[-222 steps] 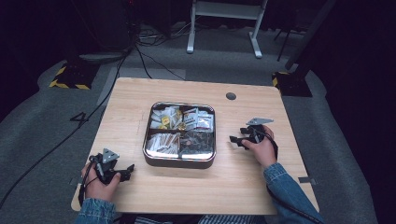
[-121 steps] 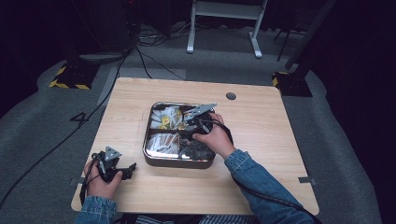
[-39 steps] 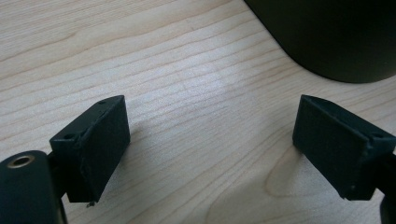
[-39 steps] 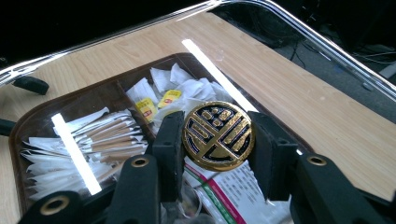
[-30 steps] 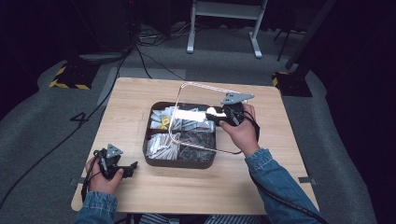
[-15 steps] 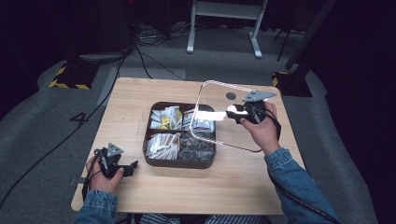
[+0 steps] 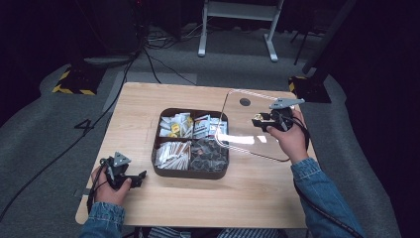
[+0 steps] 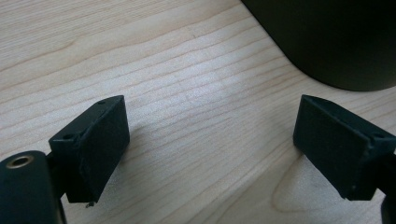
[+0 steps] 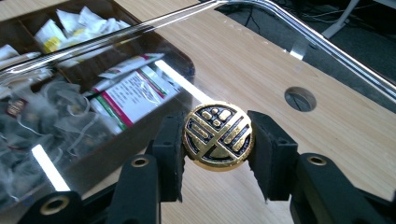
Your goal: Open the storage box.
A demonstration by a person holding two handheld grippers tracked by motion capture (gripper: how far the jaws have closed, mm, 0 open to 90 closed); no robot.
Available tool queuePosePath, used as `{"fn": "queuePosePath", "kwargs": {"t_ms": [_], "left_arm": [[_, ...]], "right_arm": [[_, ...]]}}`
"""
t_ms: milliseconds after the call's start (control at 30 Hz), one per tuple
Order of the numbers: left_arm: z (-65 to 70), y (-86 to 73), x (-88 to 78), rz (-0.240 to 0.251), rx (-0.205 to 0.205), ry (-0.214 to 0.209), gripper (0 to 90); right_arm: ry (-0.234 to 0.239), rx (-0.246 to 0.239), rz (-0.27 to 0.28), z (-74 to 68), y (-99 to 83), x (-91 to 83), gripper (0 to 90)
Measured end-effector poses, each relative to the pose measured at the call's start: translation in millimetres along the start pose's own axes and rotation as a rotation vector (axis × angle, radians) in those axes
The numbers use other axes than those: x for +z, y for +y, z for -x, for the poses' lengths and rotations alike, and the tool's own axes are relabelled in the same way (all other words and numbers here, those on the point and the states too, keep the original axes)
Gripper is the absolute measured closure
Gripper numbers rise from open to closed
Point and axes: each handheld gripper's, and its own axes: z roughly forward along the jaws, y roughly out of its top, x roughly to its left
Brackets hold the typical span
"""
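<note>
A dark brown box (image 7: 190, 171) with four compartments of tea bags and sachets sits mid-table. Its clear glass lid (image 7: 252, 141) hangs in the air to the right of the box, tilted, its left edge still over the box's right side. My right gripper (image 7: 259, 121) is shut on the lid's round black-and-gold knob (image 9: 217, 136), one jaw on each side. The lid's metal-edged glass (image 9: 140, 93) spreads out beyond the knob, with the tea bags (image 9: 126, 95) visible through it. My left gripper (image 7: 138, 177) rests near the table's front left, open, with bare wood between its fingertips (image 8: 95, 140).
The wooden table (image 7: 163, 99) has a round cable hole (image 7: 244, 101) at the back right, beneath the raised lid. The box's dark wall (image 8: 336, 42) lies just ahead of the left gripper. A white metal stand (image 7: 237, 25) and cables lie on the floor beyond the table.
My right gripper has carried the glass lid off the box toward the right, leaving the compartments uncovered. The left gripper has stayed where it was.
</note>
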Motion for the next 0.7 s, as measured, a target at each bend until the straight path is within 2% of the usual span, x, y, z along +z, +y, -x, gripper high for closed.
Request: {"fn": "queuePosePath", "kwargs": {"t_ms": [400,433,600,633,700], "left_arm": [[0.0,0.0,0.0,0.0,0.0,0.0,11.0],[0.0,0.0,0.0,0.0,0.0,0.001,11.0],[0.0,0.0,0.0,0.0,0.0,0.001,11.0],[0.0,0.0,0.0,0.0,0.0,0.001,11.0],[0.0,0.0,0.0,0.0,0.0,0.0,11.0]], "right_arm": [[-0.007,0.072,-0.023,24.1,-27.7,-3.8,59.3],[-0.01,0.083,-0.029,28.9,-35.0,-3.6,59.2],[-0.015,0.109,-0.039,37.2,-47.4,-2.4,59.3],[-0.014,0.127,-0.044,41.7,-54.5,-1.5,59.2],[-0.013,0.13,-0.044,43.2,-56.8,-1.0,59.2]]}}
